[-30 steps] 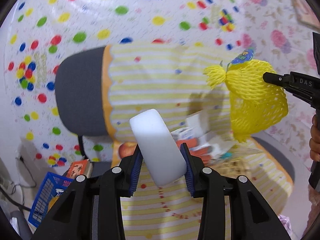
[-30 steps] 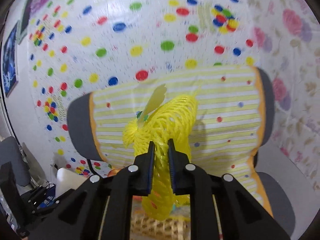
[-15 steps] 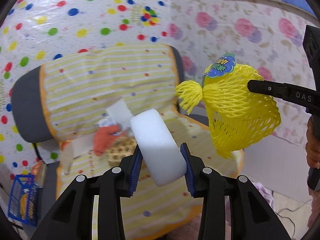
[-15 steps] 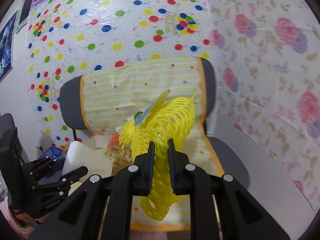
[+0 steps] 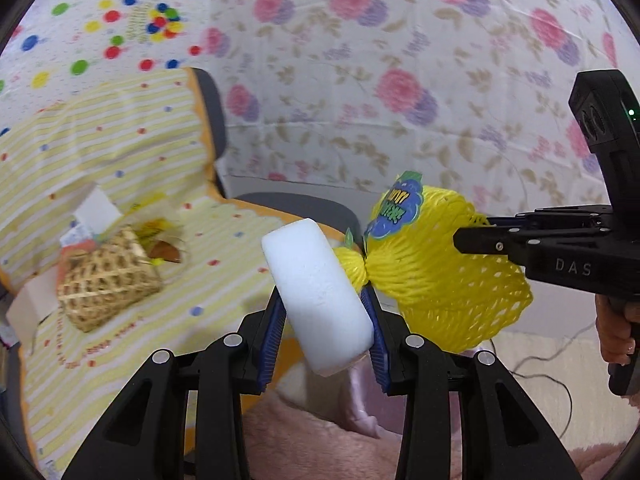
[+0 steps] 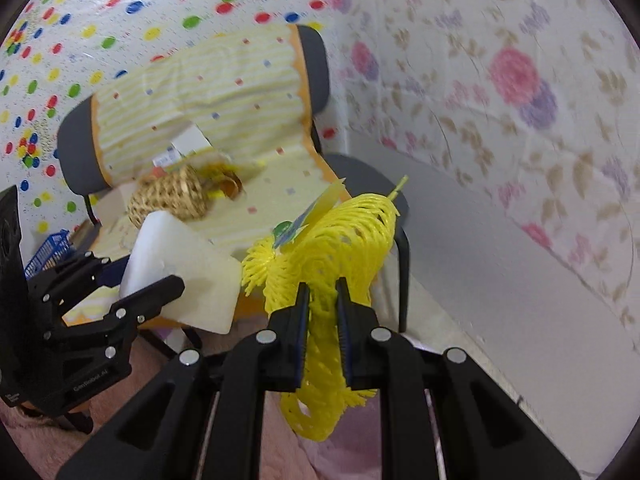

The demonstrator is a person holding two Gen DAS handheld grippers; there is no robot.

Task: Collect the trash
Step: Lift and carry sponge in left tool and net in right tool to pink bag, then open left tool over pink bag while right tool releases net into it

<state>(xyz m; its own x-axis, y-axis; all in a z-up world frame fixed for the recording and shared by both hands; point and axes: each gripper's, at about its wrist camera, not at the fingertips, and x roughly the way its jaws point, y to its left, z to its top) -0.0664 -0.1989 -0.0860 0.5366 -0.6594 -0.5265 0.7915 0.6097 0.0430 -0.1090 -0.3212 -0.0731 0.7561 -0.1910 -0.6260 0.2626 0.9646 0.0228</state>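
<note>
Left tongs (image 5: 326, 320) clamp a white rounded foam block (image 5: 320, 296), right tongs (image 6: 323, 320) pinch a yellow plastic mesh net bag (image 6: 332, 248), side by side near a yellow-striped covered chair (image 6: 248, 80).

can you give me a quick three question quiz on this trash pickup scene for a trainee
1. Multiple choice: what does the left tool hold? A) woven basket B) white foam block C) blue crate
2. True or false: the right tool is shut on the yellow mesh net.
3. Short answer: where does the woven basket rest?

Key:
1. B, the white foam block sits between its blue pads.
2. True; the net hangs pinched between the pads.
3. On the chair, on its yellow striped cover, with cartons beside it.
</note>
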